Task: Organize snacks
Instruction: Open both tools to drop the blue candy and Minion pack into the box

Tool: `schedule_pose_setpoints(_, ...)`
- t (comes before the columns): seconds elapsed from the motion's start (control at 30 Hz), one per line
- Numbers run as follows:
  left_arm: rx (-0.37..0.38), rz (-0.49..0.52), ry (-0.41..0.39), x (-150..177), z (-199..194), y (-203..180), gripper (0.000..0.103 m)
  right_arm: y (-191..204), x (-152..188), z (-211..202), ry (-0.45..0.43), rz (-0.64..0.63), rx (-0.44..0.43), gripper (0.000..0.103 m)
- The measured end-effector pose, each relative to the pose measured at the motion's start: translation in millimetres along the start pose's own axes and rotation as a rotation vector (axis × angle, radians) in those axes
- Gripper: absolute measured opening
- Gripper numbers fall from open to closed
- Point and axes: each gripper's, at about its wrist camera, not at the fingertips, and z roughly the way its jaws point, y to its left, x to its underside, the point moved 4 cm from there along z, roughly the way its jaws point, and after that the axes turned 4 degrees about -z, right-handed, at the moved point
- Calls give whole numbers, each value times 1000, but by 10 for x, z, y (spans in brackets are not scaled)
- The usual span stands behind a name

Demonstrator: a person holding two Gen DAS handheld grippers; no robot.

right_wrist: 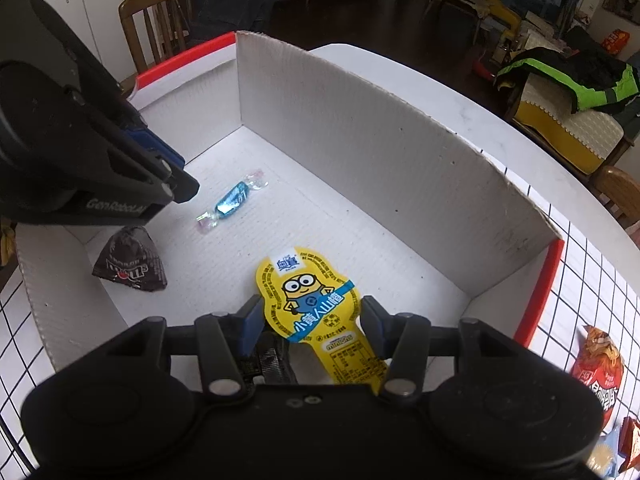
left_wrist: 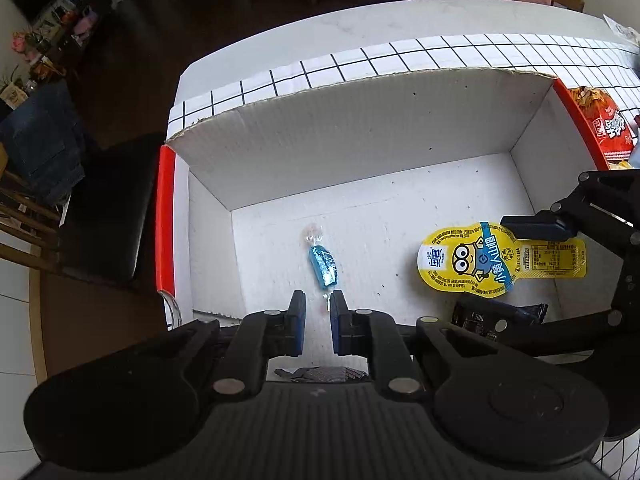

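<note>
— Snacks go in that white corrugated cardboard box, I'd say?

— Yes. The yellow cartoon-printed flat snack pack lies on its floor between the right gripper's parted fingers, apparently unpinched.

— Left gripper?

— Slightly open, empty, over the blue foil-wrapped candy. Only the right view shows the dark crumpled chocolate bag clearly.

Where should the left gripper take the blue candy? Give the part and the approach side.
Grip the blue candy across its fat middle, coming straight down from above. It lies flat and alone on the box floor, with flimsy twisted ends. The left gripper hangs open just short of its near end, jaws already either side of its long axis.
</note>
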Motion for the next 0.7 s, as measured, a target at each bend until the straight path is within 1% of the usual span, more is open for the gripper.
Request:
schedule_pose_setpoints(0.1,14,-14,-10,-27,9,41,12,-6,7,-27,-3,10,-3,52)
schedule_pose_setpoints(0.27,32,-33,-48,4,-79,75,13,9,23,-133,-28,21,-17,62)
schedule_pose_setpoints(0.43,60,-44,-95,60,-216,90,14,23,32,-333,-62,63,-40,63)
schedule_pose_setpoints(0.53,73,-52,-121,95,-312,100,18,32,36,-483,-87,82,-39,64)
schedule_pose_setpoints(0.67,104,-65,-171,145,-492,116,30,32,40,-685,-125,120,-52,68)
schedule_pose_setpoints(0.7,111,-66,-184,157,-543,117,30,36,49,-745,-139,126,-56,69)
